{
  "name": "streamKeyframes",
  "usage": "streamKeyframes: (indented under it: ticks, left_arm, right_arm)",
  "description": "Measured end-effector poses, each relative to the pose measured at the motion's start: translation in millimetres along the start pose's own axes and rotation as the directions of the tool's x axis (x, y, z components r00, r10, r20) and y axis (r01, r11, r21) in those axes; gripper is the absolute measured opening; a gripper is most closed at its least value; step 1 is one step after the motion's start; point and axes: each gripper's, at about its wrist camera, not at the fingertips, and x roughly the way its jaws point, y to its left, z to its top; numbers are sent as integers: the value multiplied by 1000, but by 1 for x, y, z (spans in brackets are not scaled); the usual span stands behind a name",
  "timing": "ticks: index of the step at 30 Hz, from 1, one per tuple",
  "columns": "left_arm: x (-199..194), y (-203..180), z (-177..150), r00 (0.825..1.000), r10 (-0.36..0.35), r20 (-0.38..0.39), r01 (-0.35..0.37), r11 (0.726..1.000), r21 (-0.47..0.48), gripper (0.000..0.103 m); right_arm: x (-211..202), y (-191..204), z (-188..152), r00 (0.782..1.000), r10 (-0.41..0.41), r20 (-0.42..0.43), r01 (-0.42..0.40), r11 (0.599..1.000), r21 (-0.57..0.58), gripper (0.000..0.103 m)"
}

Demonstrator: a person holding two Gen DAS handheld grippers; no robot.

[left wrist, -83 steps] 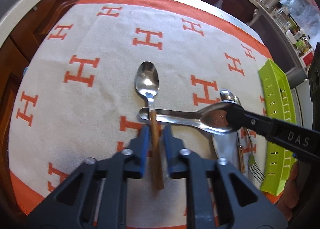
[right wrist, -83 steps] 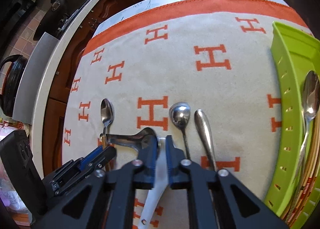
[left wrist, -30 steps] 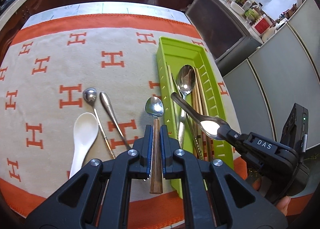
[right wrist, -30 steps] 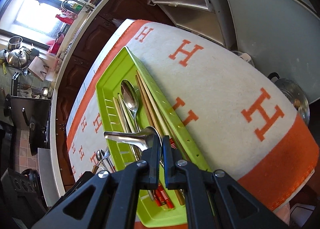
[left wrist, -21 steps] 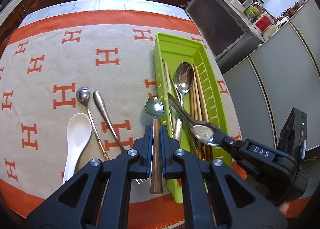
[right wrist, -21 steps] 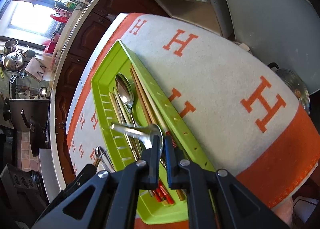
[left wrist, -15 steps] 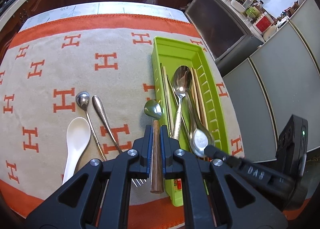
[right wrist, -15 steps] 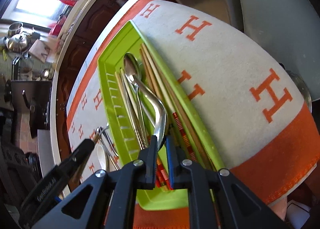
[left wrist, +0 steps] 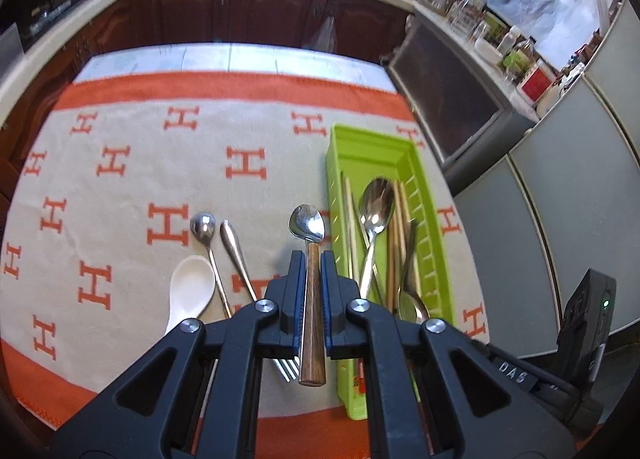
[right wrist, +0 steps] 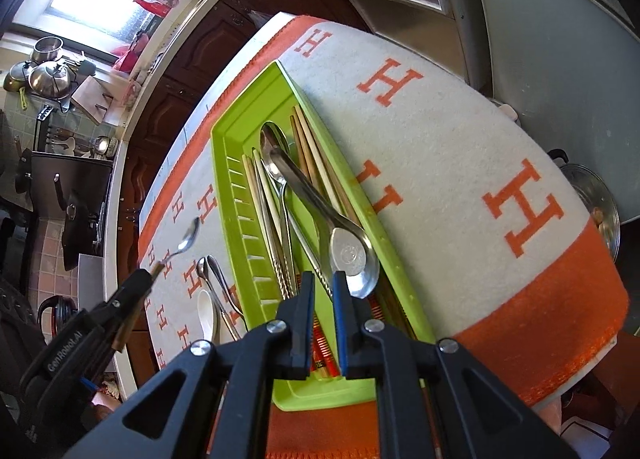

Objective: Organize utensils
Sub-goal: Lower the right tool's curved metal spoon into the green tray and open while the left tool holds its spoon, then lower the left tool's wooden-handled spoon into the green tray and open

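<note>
My left gripper [left wrist: 311, 267] is shut on a wooden-handled spoon [left wrist: 308, 226] and holds it above the cloth, just left of the green tray [left wrist: 434, 227]. The right gripper [right wrist: 323, 287] is open a little and empty, over the near end of the green tray [right wrist: 228, 147]. A large steel ladle spoon [right wrist: 352, 255] lies in the tray just past its fingertips, on top of another spoon [right wrist: 274, 147] and several chopsticks [right wrist: 312, 155]. On the cloth lie a white spoon [left wrist: 190, 285], a small steel spoon [left wrist: 203, 226] and a steel handle [left wrist: 234, 243].
An orange and beige cloth [left wrist: 132, 179] covers the table. The table edge drops off right of the tray toward grey cabinets [left wrist: 568, 219]. A pot lid [right wrist: 596, 203] sits below the table's right edge. Fork tines [left wrist: 286, 369] show under my left gripper.
The right gripper lowered the ladle spoon into the tray, let it go and drew back slightly. The left gripper carried the wooden-handled spoon from mid-cloth to beside the tray.
</note>
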Motion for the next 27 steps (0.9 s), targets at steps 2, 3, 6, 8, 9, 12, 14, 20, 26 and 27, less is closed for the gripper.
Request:
streamKeyframes:
  ticks: [2,3,6,8,9,12,14,20,26,27]
  left_arm:
    - [-7,-7,2,1000,3,30,-4,1000,16,5]
    - [-10,-11,4,999,4,46,-5,1000,23,5]
    - [-18,-23,7,995,13,100,-17,999,39,5]
    - [-22,-30,9,992,13,127,-19,999,44,5]
    - [-23,-34,10,990,13,142,-20,999,49,5]
    - [-24,-44,12,985,8,170,-18,998,60,5]
    - [-19,-51,13,984,5,176,-17,998,66,5]
    - [15,-67,8,996,-16,88,6,994,109,5]
    - [33,-75,-9,999,-39,-15,41,983,177,6]
    - [33,-76,-12,999,-42,-29,47,981,189,6]
  right_arm:
    - [-4,1,0,1000,2,16,-1,1000,-8,10]
    - [-6,1,-1,1000,2,24,-1,1000,-12,10]
    - [-13,2,-1,999,5,48,-4,1000,-24,10]
    - [-15,2,0,998,3,60,-1,999,-32,10]
    - [-16,2,0,998,4,65,-1,999,-34,10]
    - [-17,1,0,997,-1,73,4,999,-39,10]
    - [-17,-1,0,997,-3,75,6,999,-37,10]
    - [-16,-5,0,997,-20,79,22,999,-28,10]
    - [-15,-11,1,996,-41,78,42,999,-19,10]
    - [-15,-11,1,996,-42,78,44,999,-18,10]
